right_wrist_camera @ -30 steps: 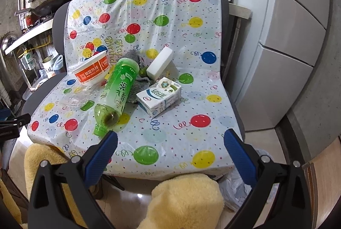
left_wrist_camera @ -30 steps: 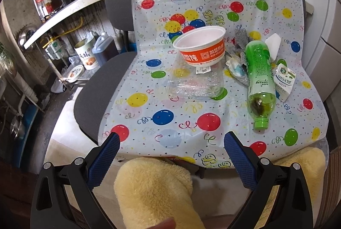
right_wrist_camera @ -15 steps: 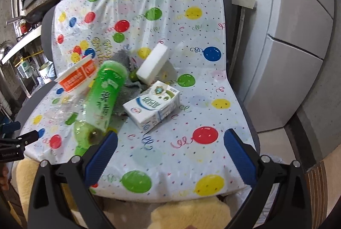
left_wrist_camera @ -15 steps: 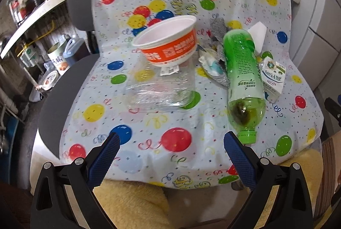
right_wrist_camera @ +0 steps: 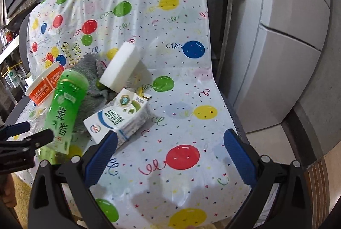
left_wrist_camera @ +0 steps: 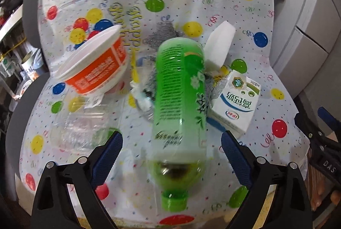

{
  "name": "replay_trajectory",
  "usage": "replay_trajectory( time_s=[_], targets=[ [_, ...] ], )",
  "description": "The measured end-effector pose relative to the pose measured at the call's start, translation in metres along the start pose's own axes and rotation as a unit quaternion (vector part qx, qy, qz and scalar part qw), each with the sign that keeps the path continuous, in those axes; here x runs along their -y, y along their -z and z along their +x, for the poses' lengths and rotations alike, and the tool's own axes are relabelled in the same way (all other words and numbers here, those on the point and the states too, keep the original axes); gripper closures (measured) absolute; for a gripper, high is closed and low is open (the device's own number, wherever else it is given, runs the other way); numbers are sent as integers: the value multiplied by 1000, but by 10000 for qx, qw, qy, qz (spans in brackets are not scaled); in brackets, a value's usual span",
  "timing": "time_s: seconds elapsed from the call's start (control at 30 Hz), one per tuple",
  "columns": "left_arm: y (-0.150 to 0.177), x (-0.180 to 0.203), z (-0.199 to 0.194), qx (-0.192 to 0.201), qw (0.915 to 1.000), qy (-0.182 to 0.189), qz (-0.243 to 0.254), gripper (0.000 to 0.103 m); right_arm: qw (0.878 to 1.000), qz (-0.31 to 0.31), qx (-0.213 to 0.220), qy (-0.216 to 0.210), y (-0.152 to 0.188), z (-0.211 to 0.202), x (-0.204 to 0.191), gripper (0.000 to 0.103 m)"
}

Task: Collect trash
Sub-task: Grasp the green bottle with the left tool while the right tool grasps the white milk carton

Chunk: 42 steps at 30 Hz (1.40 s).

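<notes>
A chair draped in a white plastic sheet printed with coloured balloons (left_wrist_camera: 266, 71) holds the litter. The left gripper (left_wrist_camera: 171, 156) stands wide open, its blue-padded fingers on either side of the lower body of a green plastic bottle with a green cap (left_wrist_camera: 181, 101); the pads sit apart from it, not touching. The bottle lies on its side, cap toward the camera, with a dark lump visible in the clear part near the neck.

Just left of the bottle, an orange-and-white paper bowl (left_wrist_camera: 96, 67) sits tilted on a crumpled clear plastic container (left_wrist_camera: 85, 131), which lies close to the left finger. On the bottle's right, a white milk carton with blue and green print (left_wrist_camera: 236, 105) lies near the right finger. Behind them, a white foam block (left_wrist_camera: 219, 45) leans over a grey fuzzy cloth (left_wrist_camera: 164, 34), and a small crumpled white-and-blue wrapper (left_wrist_camera: 142, 99) lies beside the bottle.

The right gripper (right_wrist_camera: 170, 152) is also wide open and holds nothing, over bare sheet, with the carton's corner beside its left finger. A grey cabinet (right_wrist_camera: 287, 58) stands to the chair's right.
</notes>
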<state>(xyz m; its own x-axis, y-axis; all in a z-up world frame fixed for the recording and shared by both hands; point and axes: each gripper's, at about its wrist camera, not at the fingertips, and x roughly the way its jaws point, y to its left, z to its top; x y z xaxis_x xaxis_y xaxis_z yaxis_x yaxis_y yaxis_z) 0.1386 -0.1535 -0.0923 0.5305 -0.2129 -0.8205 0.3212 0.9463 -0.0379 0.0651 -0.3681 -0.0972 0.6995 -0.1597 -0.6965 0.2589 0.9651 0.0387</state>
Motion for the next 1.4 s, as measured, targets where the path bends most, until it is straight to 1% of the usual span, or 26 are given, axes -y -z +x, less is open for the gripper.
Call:
replay_trajectory(
  time_s=[0.07, 0.17, 0.2, 0.23, 0.3, 0.33, 0.4, 0.47, 0.53, 0.6, 0.7, 0.8, 0.87, 0.97, 1.07, 1.13, 1.3, 1.37, 1.4],
  targets=[
    [-5, 6, 8, -19, 9999, -22, 101, 12, 10000, 40, -42, -68, 0, 5, 5, 6],
    [-14, 12, 19, -56, 9998, 63, 157, 13, 9999, 73, -51, -104, 2, 9, 10, 6],
    [-17, 12, 23, -65, 9999, 42, 130, 19, 9999, 73, -49, -103, 3, 10, 11, 6],
    [-21, 12, 30, -130, 9999, -23, 99, 35, 9999, 73, -52, -108, 3, 10, 12, 6],
    [-24, 9, 41, -309, 9995, -90, -21, 43, 9999, 54, -55, -142, 4, 9, 12, 6],
    [-24, 6, 44, -337, 9994, -48, -95, 44, 9999, 19, -52, -118, 5, 9, 11, 6],
    [-24, 4, 45, -307, 9995, -3, -111, 45, 9999, -49, -44, -79, 6, 7, 9, 6],
    [-22, 2, 37, -192, 9996, 109, -166, 46, 9999, -80, -63, -91, 7, 7, 7, 6],
    [-18, 1, 19, 95, 9997, 189, -140, 46, 9999, -72, -93, -110, 7, 7, 4, 6],
    [-11, -4, -4, 329, 9992, 155, -142, 46, 9998, -87, -112, -135, 7, 6, -1, 6],
    [-1, -22, -27, 425, 9986, 108, -310, 46, 9994, -217, -89, -261, 8, 5, -17, 6],
    [10, -39, -37, 425, 9982, -85, -407, 46, 9988, -377, -72, -313, 9, 6, -39, 6],
    [13, -49, -36, 343, 9982, -95, -491, 46, 9984, -468, -105, -304, 9, 12, -57, 6],
    [23, -68, -32, 216, 9978, -86, -626, 46, 9989, -365, -180, -218, 8, 26, -73, 6],
    [29, -82, -29, 144, 9974, -26, -710, 46, 9995, 64, -297, 18, 5, 46, -86, 6],
    [31, -87, -28, 151, 9973, 15, -721, 46, 9991, 201, -317, 194, 2, 57, -94, 6],
    [29, -96, -25, 167, 9972, 110, -726, 46, 9971, 78, -390, 650, -4, 81, -114, 6],
    [29, -97, -23, 148, 9971, 155, -725, 46, 9949, -23, -572, 836, -1, 90, -115, 6],
    [29, -97, -23, 140, 9972, 166, -709, 46, 9943, -7, -616, 864, 1, 90, -112, 6]
  ],
)
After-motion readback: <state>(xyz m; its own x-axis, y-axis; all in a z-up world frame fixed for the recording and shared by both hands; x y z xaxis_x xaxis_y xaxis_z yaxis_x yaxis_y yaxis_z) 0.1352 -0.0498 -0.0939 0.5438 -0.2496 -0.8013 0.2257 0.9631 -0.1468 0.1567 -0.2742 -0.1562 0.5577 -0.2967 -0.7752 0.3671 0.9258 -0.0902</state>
